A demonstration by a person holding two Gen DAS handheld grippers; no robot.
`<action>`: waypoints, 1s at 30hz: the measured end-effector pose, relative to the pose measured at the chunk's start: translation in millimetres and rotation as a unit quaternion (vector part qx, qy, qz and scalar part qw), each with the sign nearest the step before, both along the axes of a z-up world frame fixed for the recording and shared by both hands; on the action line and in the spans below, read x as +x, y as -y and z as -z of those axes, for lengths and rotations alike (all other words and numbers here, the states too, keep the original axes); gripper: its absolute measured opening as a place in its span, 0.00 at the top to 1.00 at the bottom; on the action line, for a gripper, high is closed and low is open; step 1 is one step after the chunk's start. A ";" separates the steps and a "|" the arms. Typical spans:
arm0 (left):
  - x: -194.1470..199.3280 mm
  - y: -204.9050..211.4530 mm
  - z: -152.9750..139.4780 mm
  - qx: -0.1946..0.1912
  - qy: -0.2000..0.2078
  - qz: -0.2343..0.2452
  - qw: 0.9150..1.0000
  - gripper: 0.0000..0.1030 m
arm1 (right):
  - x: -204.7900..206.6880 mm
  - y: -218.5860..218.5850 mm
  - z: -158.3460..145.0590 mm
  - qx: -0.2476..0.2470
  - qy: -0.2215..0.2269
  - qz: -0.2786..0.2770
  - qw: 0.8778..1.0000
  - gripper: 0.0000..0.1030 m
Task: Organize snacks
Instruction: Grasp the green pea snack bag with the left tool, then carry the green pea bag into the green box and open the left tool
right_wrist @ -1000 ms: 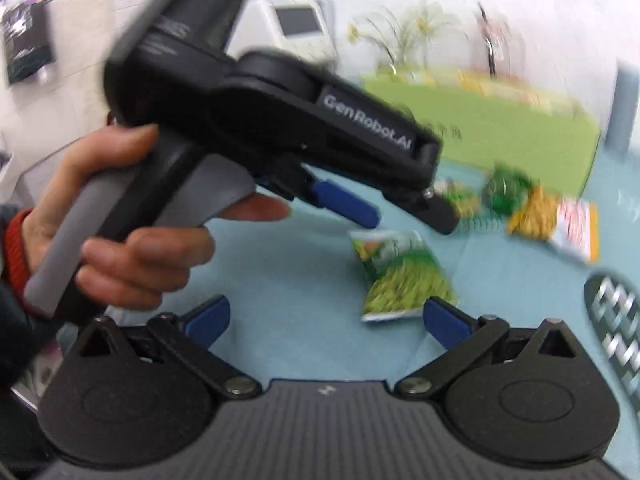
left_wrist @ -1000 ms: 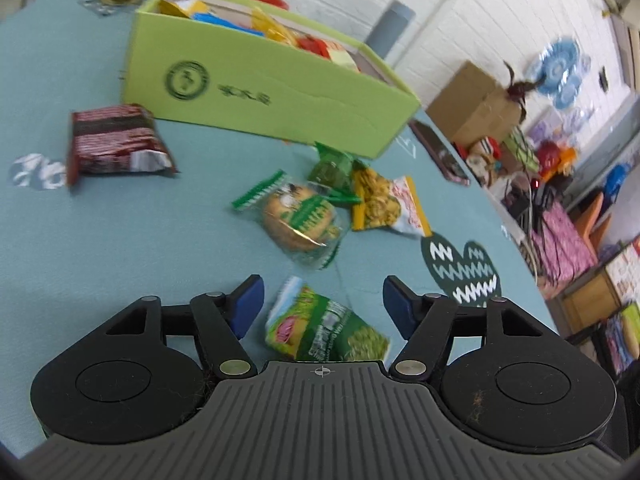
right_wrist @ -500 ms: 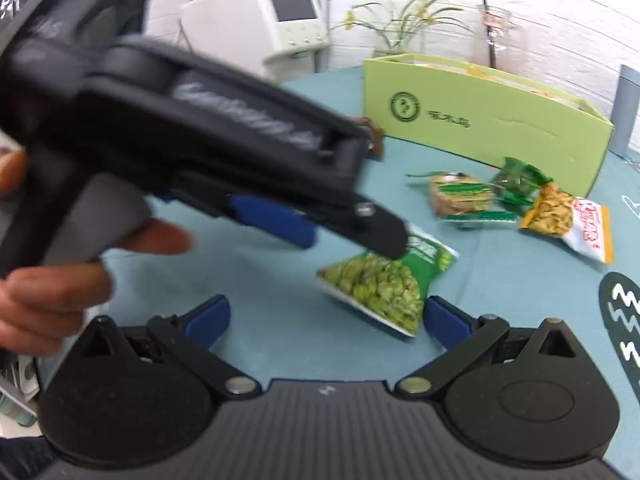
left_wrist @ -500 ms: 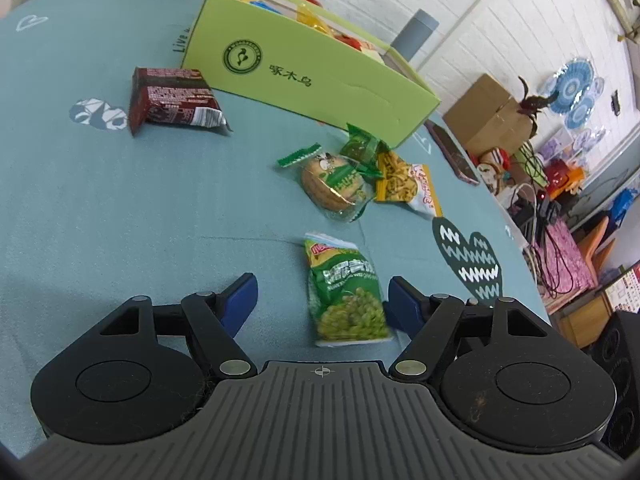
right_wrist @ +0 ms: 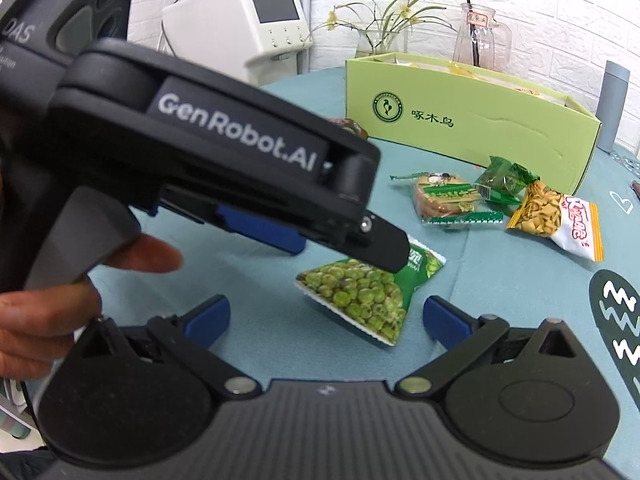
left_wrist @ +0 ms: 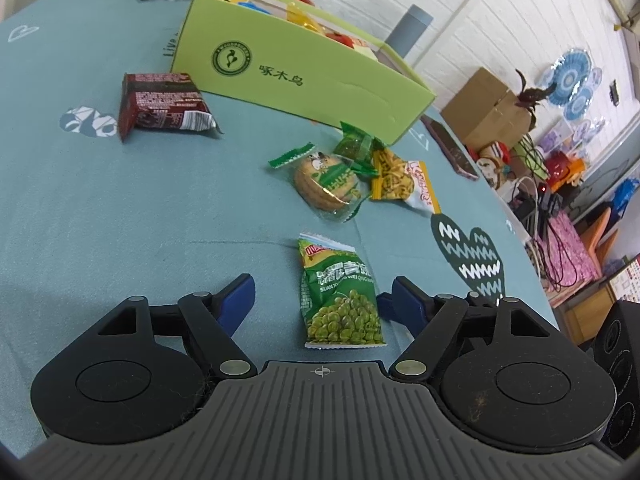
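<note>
Here my left tongs (left_wrist: 316, 300) hang spread wide over the green pea packet (left_wrist: 342, 298), which lies flat on the teal surface (left_wrist: 120, 208) between the blue pads, so I judge a pinch comes next. My right tongs (right_wrist: 326, 316) gape too, grasping nothing, held back beside the left ones. I count 5 loose snacks: 1 pea packet, 1 biscuit pack (left_wrist: 326, 182), 1 small green packet (left_wrist: 354, 146), 1 yellow crisp bag (left_wrist: 402, 184) and 1 dark red packet (left_wrist: 164, 106). There is 1 green box (left_wrist: 296, 76), already holding snacks, probably where these go.
</note>
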State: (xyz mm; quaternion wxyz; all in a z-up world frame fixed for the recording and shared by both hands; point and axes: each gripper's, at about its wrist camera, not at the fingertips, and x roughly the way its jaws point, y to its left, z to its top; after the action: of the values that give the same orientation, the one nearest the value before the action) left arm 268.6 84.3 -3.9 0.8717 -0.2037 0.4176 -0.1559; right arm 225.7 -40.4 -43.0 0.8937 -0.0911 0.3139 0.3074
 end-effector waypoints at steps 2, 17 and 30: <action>0.8 0.3 0.3 0.002 0.001 0.002 1.000 0.40 | 1.5 -0.4 0.7 -0.001 0.001 0.000 1.000 0.01; 0.7 20.1 2.6 0.051 0.040 0.068 0.996 0.52 | -0.6 -1.4 -2.5 -0.006 0.009 -0.004 1.000 0.08; 72.0 17.4 -77.5 0.031 0.098 0.039 0.994 0.96 | 65.6 2.1 -79.4 0.008 0.120 -0.002 0.993 0.31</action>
State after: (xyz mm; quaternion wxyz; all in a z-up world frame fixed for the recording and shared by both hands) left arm 340.5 66.9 73.5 0.9073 -0.1443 0.3428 -0.1962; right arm 291.3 -42.5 36.5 0.9248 -0.1212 0.2021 0.2986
